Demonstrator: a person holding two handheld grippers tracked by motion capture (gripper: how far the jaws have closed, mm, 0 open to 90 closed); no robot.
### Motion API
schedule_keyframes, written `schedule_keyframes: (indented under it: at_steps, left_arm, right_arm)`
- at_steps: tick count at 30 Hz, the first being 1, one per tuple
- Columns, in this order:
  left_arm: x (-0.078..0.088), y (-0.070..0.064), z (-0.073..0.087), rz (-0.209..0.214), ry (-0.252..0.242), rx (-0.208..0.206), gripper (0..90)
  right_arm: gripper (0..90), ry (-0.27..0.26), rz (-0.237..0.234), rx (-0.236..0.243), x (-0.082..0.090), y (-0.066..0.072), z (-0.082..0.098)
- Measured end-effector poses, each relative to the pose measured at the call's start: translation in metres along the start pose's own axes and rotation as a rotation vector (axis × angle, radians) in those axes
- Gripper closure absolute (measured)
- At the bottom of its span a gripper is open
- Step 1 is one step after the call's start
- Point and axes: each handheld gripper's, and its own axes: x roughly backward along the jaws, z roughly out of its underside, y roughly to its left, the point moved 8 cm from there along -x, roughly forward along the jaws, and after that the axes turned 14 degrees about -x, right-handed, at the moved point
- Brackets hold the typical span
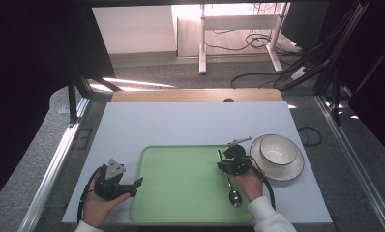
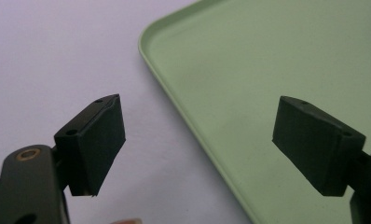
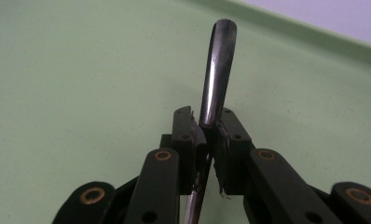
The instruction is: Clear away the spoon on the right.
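One spoon [image 1: 233, 191], lying on the green tray [image 1: 181, 203] near its right edge, bowl toward the person, handle [image 3: 217, 70] between the fingers [image 3: 189, 135] of the right gripper [image 3: 207, 128]. These stand close about the handle, the grip looking slack; a lift now could let the spoon slip or swing. Left gripper [image 2: 197, 140]: fingers wide apart, holding nothing, over the tray's left rim. Farther right on the desk [image 1: 190, 121], a bowl [image 1: 277, 150] on a plate [image 1: 289, 171]; a wide swing might knock them.
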Motion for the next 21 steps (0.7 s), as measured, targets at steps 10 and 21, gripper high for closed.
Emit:
schedule_keyframes:
  at_steps: [10,21]
  left_arm:
    - [-0.0005,0.0000,0.0005,0.001,0.004,-0.004,16.6]
    - [-0.0004,0.0006,0.0004,-0.003,-0.001,0.000,16.6]
  right_arm:
    - [53.6,-0.025,0.058,0.017,0.0002,-0.0038,-0.0022]
    - [42.6,-0.068,0.052,0.025,0.0047,-0.0038,-0.0067]
